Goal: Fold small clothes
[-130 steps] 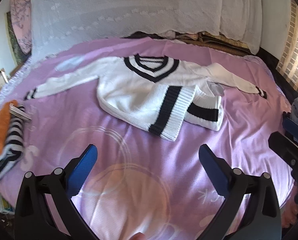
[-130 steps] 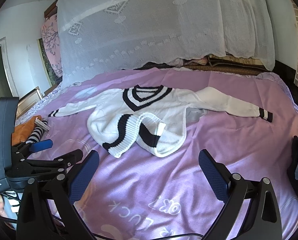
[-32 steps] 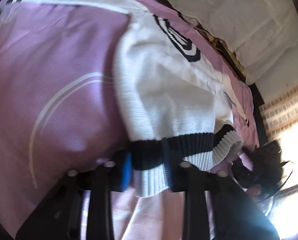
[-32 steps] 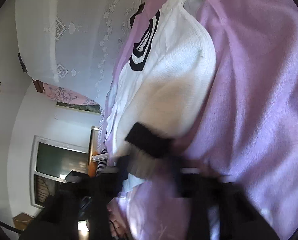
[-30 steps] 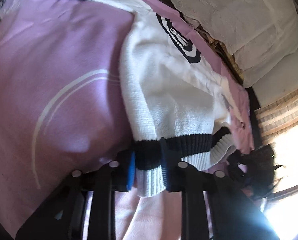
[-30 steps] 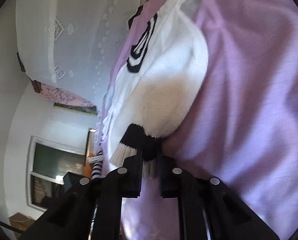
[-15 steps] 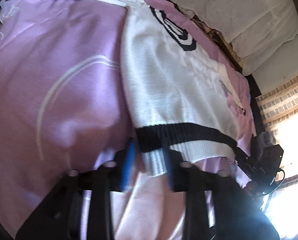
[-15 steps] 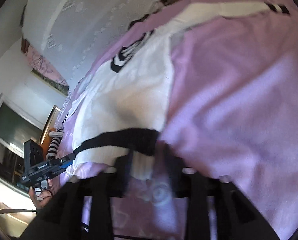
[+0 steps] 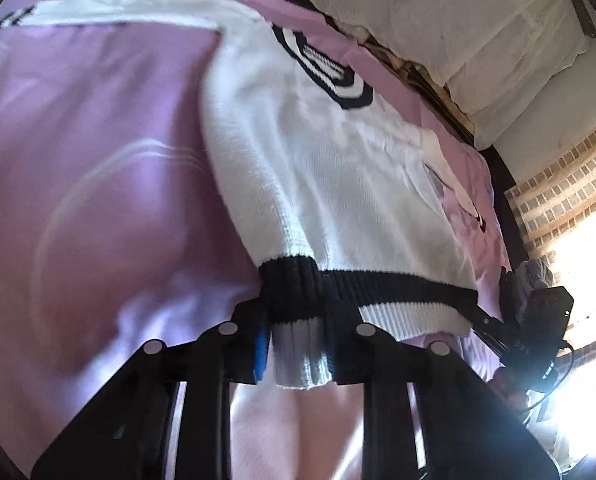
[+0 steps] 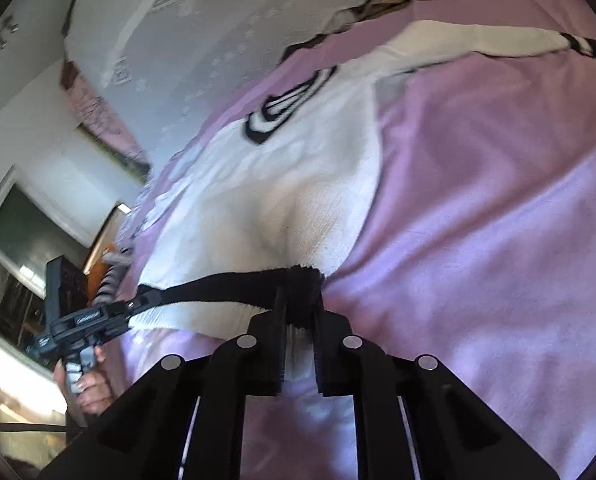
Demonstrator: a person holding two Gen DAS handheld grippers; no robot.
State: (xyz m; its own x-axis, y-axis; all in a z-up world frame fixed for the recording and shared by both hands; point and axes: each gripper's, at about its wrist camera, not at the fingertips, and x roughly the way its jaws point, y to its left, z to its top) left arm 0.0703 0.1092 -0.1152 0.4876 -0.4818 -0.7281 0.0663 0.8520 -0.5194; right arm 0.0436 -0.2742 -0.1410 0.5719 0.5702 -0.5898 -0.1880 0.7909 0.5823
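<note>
Both grippers pinch the ribbed hem of one white knitted sweater (image 9: 337,184) with black bands. Its left gripper (image 9: 296,344), at the lower middle of the left wrist view, has just closed again after briefly opening, and its jaws now press on the hem's left corner, where the black band and white rib bunch between them. Likewise the right gripper (image 10: 299,344), at the lower middle of its own view, has just closed on the hem's opposite corner. Between the two corners the hem runs as a taut black line, the sweater's body sloping away onto one pink-purple printed bedspread (image 9: 98,160). Two sleeves lie spread outward; one striped collar (image 10: 290,104) sits in the upper middle. White lace fabric (image 9: 437,12) is draped behind the bed. At the left edge of the right wrist view, a hand (image 10: 88,388) holds the other gripper's handle, with an orange and striped cloth pile (image 10: 108,272) just behind it.
</note>
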